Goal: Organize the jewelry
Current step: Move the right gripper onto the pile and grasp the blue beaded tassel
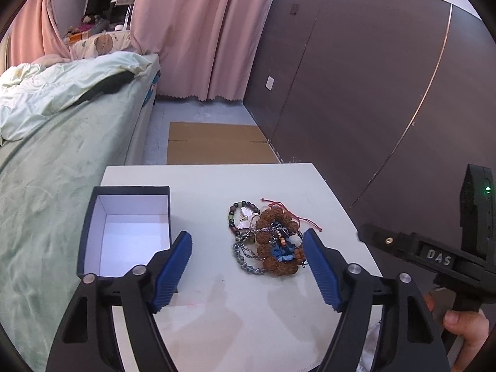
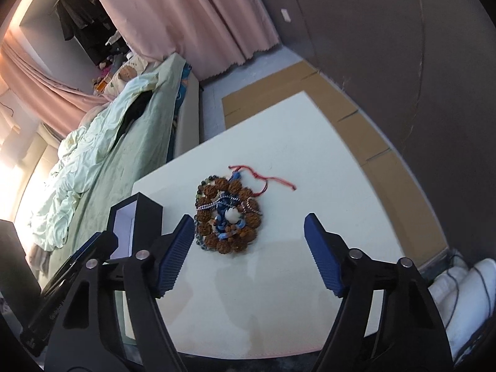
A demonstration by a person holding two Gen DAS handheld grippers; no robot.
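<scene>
A pile of jewelry (image 1: pixel 269 239) lies on the white table (image 1: pixel 217 192): a brown bead bracelet, dark bead strands, a silver chain, a white butterfly piece and a red cord. An open dark box (image 1: pixel 124 232) with a white inside stands empty at the table's left. My left gripper (image 1: pixel 248 248) is open and empty, above the table just before the pile. In the right wrist view the pile (image 2: pixel 228 214) lies between and beyond the fingers of my right gripper (image 2: pixel 249 231), which is open and empty. The box (image 2: pixel 133 226) shows at the left there.
A bed with a green cover (image 1: pixel 46 155) runs along the table's left side. A dark wall (image 1: pixel 372 93) stands to the right. Flat cardboard (image 1: pixel 217 142) lies on the floor beyond the table. The right gripper's body (image 1: pixel 449 257) and hand show at the right in the left wrist view.
</scene>
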